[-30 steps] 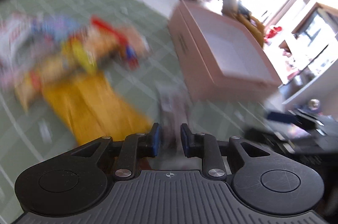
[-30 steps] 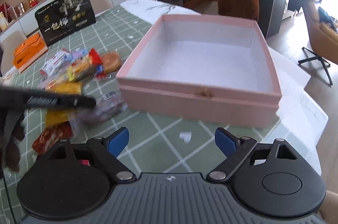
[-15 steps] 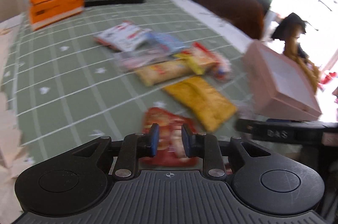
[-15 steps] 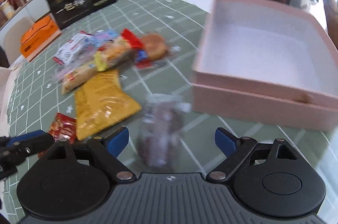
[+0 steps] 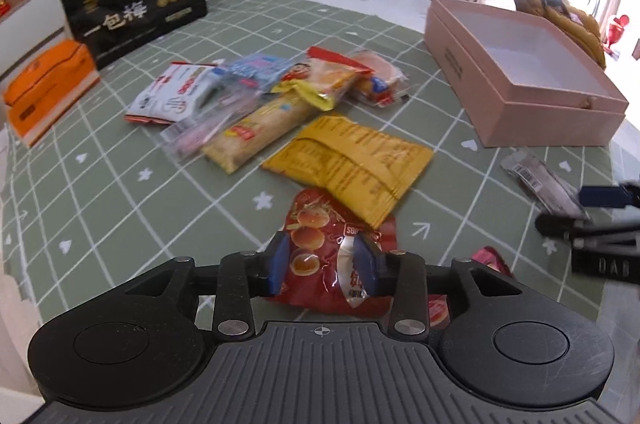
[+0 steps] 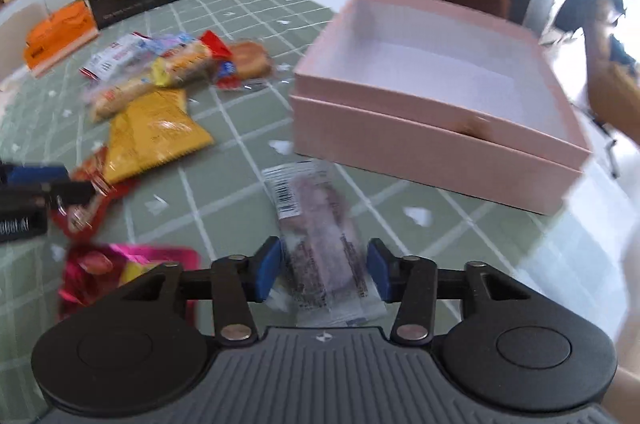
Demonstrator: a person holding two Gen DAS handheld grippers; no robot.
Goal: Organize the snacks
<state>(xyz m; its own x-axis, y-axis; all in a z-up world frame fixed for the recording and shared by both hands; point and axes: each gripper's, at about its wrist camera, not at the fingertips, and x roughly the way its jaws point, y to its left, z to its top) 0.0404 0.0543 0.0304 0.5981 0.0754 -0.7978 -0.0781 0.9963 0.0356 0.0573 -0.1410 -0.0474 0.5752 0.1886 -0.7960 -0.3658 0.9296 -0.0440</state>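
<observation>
The counter (image 5: 120, 184), spread with a green grid-patterned cloth, carries everything; the large pink cardboard box (image 6: 440, 128) stands open on it with its white floor bare — so, by my judgement, the sorting has barely begun and every snack remains to go in; near the far edge stand a black printed gift box (image 5: 136, 0) and an orange carton (image 5: 44, 88); between them and the pink box lies the loose heap of wrapped snacks (image 5: 260, 92), with a flat yellow foil packet (image 5: 352, 160) nearest; the left gripper (image 5: 323, 262) has its fingers spread on either side of a red crinkled snack bag printed with round fruit (image 5: 324, 248), apparently not yet pinching it; the right gripper (image 6: 323, 270) likewise brackets a clear-wrapped purplish bar with a barcode label (image 6: 316, 224) lying just before the box — whether its fingers touch the wrapper the blur hides; a pink foil packet (image 6: 120, 268) lies beside it.
</observation>
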